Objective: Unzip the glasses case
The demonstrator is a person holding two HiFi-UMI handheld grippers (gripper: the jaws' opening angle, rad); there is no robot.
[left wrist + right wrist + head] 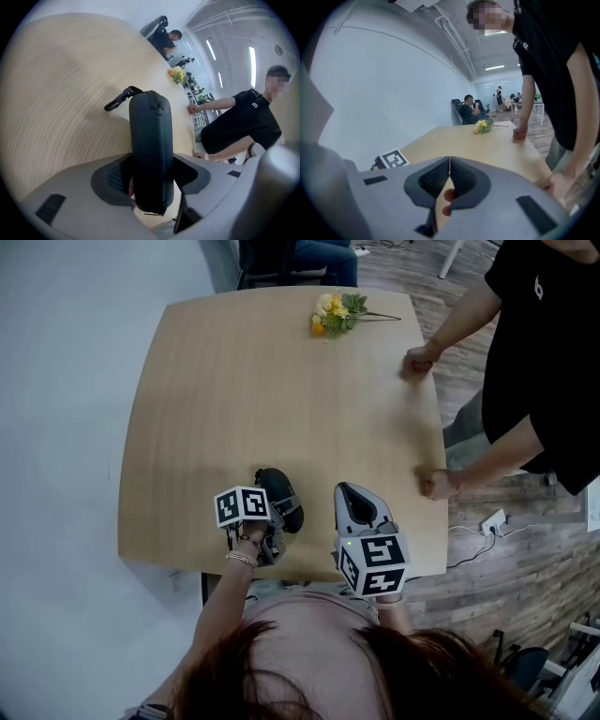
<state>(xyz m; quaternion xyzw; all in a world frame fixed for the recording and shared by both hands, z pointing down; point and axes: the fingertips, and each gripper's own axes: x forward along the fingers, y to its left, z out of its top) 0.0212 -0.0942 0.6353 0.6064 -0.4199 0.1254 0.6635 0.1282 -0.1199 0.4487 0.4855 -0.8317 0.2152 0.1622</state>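
A black zipped glasses case (280, 496) (151, 150) stands on edge near the front of the wooden table (281, 390). A black clip loop (119, 99) hangs off its far end. My left gripper (275, 524) (151, 158) is shut on the case's near end, with a pad against each side. To the right of it my right gripper (345, 489) (449, 160) hovers over the table, shut with nothing between its pads. It does not touch the case.
Yellow flowers (333, 313) (483, 125) lie at the table's far edge. A person in black stands at the right and rests both fists (420, 359) on the table's right edge. A power strip (494, 519) lies on the floor at the right.
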